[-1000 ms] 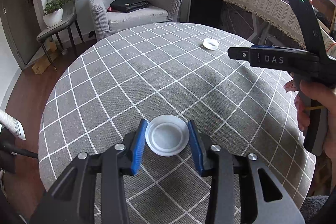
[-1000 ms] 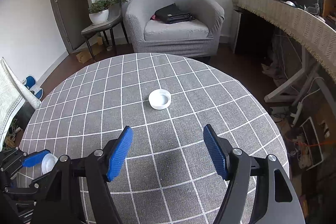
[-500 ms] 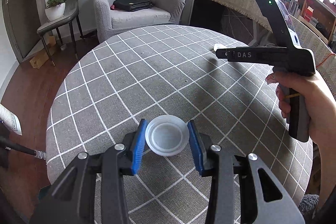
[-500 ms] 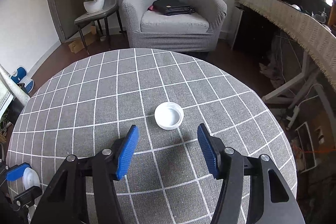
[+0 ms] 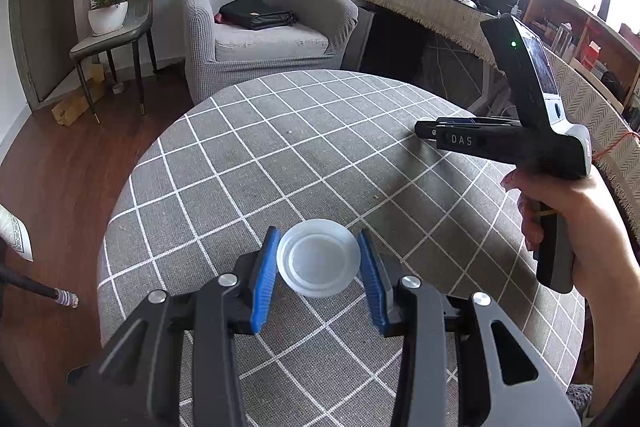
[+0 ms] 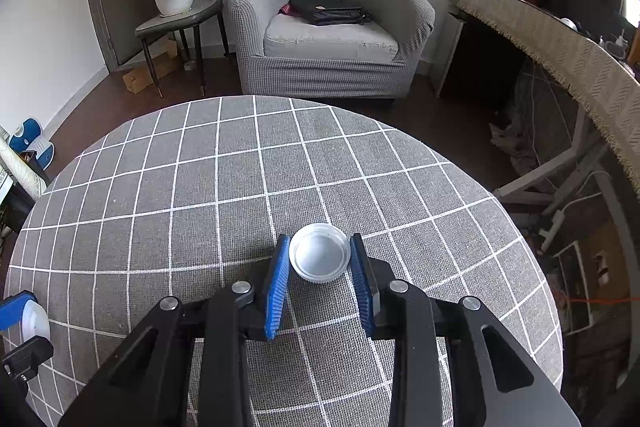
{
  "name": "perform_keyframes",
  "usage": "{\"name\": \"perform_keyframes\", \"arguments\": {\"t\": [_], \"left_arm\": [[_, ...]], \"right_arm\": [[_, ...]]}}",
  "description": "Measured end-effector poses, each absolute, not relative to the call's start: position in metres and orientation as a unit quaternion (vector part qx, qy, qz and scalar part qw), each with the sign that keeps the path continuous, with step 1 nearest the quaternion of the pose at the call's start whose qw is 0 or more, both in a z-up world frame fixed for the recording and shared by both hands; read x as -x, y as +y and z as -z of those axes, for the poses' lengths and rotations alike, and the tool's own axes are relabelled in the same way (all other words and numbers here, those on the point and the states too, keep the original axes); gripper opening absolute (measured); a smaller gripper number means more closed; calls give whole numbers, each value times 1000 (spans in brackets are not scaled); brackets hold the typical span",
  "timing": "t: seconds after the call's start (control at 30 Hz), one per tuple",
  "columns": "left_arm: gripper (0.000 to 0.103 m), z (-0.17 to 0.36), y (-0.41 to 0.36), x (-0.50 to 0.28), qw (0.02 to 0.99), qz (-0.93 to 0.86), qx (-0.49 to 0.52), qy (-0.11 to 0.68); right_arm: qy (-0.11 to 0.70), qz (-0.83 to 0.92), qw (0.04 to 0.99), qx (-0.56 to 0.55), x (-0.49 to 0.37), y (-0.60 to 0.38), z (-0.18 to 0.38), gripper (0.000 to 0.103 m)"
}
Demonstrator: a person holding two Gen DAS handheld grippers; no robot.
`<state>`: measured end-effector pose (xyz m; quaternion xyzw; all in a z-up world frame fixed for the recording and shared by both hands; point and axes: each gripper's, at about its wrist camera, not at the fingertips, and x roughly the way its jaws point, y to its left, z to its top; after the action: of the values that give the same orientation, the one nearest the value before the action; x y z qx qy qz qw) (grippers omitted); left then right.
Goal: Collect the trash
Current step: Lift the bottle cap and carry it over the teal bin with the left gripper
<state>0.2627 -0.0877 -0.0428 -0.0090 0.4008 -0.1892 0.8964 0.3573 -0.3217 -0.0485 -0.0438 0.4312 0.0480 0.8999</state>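
on the round checked table [image 6: 160, 187], my right gripper [image 6: 320, 259] has its blue pads on both sides of a small white lid [image 6: 319, 258] lying open side up near the table's right edge; only the right wrist view shows this lid, since in the left view the gripper's black body hides it. my left gripper [image 5: 319, 259] is clamped on a larger white lid [image 5: 318, 257] over the near edge. my right hand [image 5: 576, 223] grips the handle, gripper level and pointing left.
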Motion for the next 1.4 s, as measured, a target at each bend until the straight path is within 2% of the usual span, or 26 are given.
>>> {"name": "perform_keyframes", "arguments": {"t": [0.43,0.93,1.17,1.4], "left_arm": [[42,22,-70,-227,907,168,24,385],[42,16,-8,-169,919,106,27,379],[42,15,30,-166,924,77,28,373],[42,34,69,-166,914,36,18,404]], "right_arm": [[404,-136,903,56,-294,-285,22,30],[376,-220,898,61,-228,-222,5,30],[364,-250,895,57,-223,-193,-7,30],[360,-278,888,64,-224,-149,-6,30]]}}
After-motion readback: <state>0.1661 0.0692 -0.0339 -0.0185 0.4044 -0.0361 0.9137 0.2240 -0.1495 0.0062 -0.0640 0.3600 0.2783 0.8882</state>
